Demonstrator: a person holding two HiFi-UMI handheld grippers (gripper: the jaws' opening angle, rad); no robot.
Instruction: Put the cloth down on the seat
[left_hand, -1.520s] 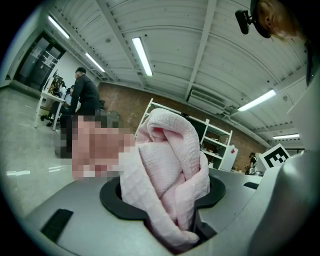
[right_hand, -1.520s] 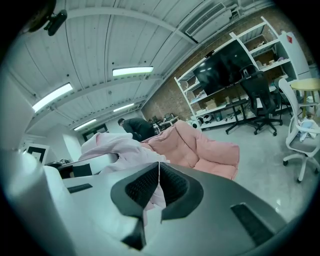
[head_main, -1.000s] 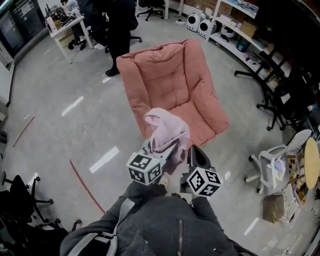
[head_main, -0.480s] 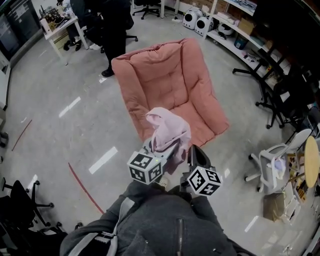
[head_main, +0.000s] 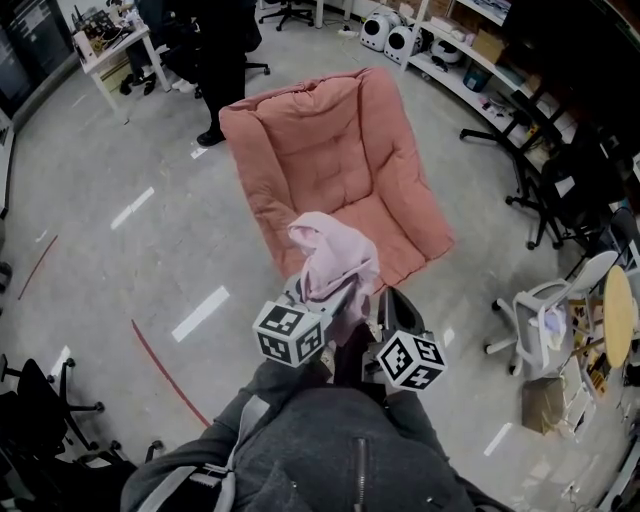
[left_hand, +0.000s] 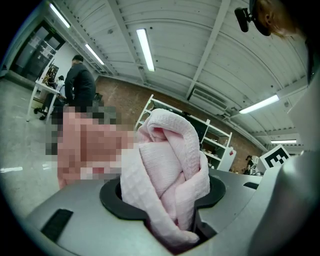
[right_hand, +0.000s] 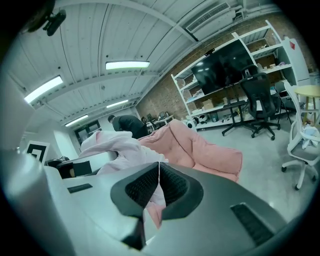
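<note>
A pale pink cloth (head_main: 332, 262) hangs bunched in my left gripper (head_main: 335, 300), whose jaws are shut on it. In the left gripper view the cloth (left_hand: 167, 170) fills the gap between the jaws of that gripper (left_hand: 165, 205). It is held in the air just in front of the pink armchair (head_main: 335, 150), near the front edge of the seat (head_main: 395, 235). My right gripper (head_main: 387, 305) is close beside the left one, shut with nothing in it. In the right gripper view its pads (right_hand: 172, 186) meet, with the cloth (right_hand: 115, 145) to the left and the armchair (right_hand: 200, 150) beyond.
A person in dark clothes (head_main: 215, 60) stands behind the armchair by a white desk (head_main: 110, 50). Black office chairs (head_main: 560, 170), a white chair (head_main: 545, 310) and a round table (head_main: 620, 320) are on the right. Shelves run along the back right. A red line (head_main: 165, 370) marks the floor.
The armchair has shifted slightly in the head view as I come a bit nearer. Both grippers and the cloth keep the same pose.
</note>
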